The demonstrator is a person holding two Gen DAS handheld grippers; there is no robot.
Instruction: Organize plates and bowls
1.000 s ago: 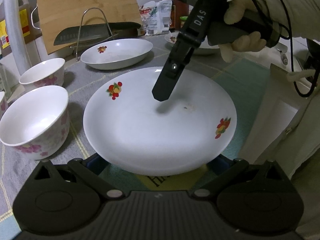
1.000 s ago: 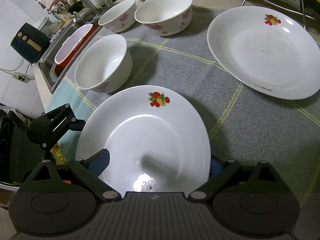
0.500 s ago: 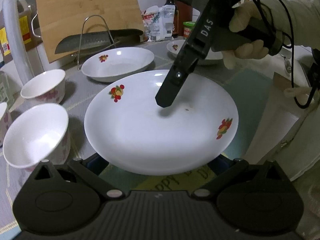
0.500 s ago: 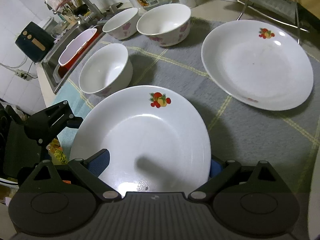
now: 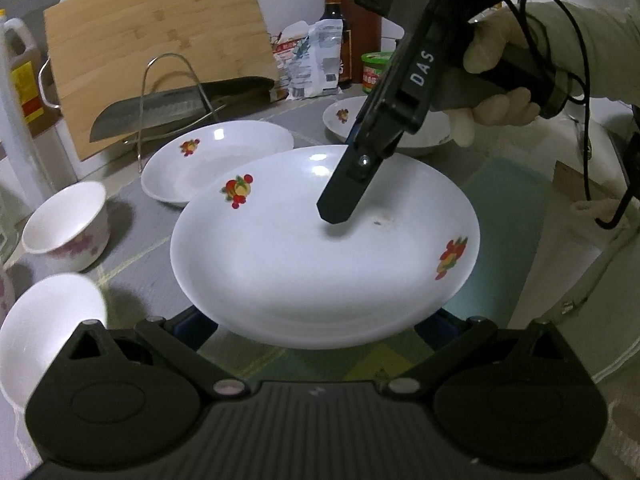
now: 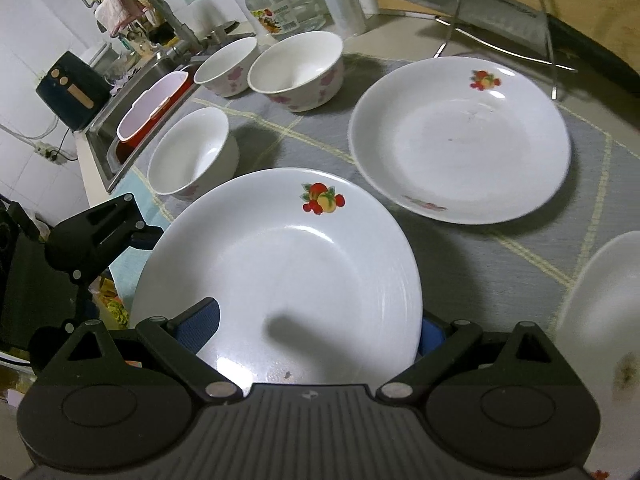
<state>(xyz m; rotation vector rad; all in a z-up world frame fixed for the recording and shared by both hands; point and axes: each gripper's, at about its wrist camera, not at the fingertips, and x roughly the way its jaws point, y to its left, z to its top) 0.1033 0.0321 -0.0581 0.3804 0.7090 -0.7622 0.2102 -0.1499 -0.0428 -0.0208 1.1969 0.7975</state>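
Grey checked cloth (image 6: 472,248) covers the bench, with a sink (image 6: 132,92) at its far left end and a cutting board (image 5: 160,40) leaning behind a wire rack (image 5: 172,92) that holds a cleaver (image 5: 160,114). You hold the large plate (image 5: 320,264) clear of the cloth, its near rim reaching in between the fingers of your left gripper (image 5: 320,336); the jaws of that gripper stand wide apart, and you cannot tell from these views whether they press on the rim. Your right gripper (image 5: 336,212) comes in from the upper right, held in your gloved right hand (image 5: 500,76), with its upper finger lying across the inside of the plate. In the right wrist view the plate fills the space between the right fingers (image 6: 200,320), so the jaws grip its edge. A second plate (image 6: 460,140) rests on the cloth beyond it, and a third plate (image 5: 384,128) sits further right, partly hidden by the right gripper. Three bowls (image 6: 296,70) stand on the cloth near the sink: two touching side by side at the back, and one bowl (image 6: 192,156) just beside the held plate. Bottles (image 5: 336,28) and a packet (image 5: 316,60) stand against the back wall.
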